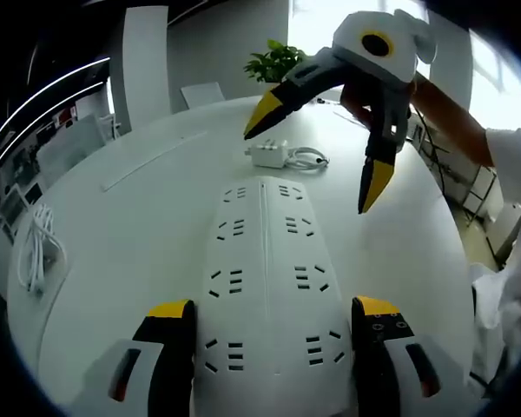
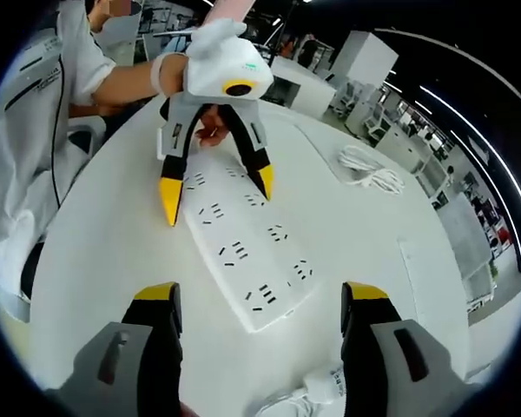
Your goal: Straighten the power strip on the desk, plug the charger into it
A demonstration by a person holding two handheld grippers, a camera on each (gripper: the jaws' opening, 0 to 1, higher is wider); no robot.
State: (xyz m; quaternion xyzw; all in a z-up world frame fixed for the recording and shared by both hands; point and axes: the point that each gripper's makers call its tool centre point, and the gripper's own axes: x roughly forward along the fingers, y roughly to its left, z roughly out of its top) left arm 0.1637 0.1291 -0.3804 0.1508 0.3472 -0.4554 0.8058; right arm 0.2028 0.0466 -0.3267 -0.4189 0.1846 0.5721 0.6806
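left gripper (image 1: 269, 326): jaws wide, straddling strip (image 1: 265, 278) | right gripper (image 2: 259, 313): jaws wide, holding nothing | charger (image 1: 267, 154) just past strip's far end

Power strip (image 2: 243, 248) looks smooth white plastic, desk (image 2: 104, 261) seemingly matt white laminate

No readable text, labels or numbers.

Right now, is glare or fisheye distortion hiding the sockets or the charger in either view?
Left gripper view: bright window behind the plant, power strip sockets crisp, charger legible, desk bulges. Right gripper view: even light, sockets sharp, charger squeezed against the lower rim.
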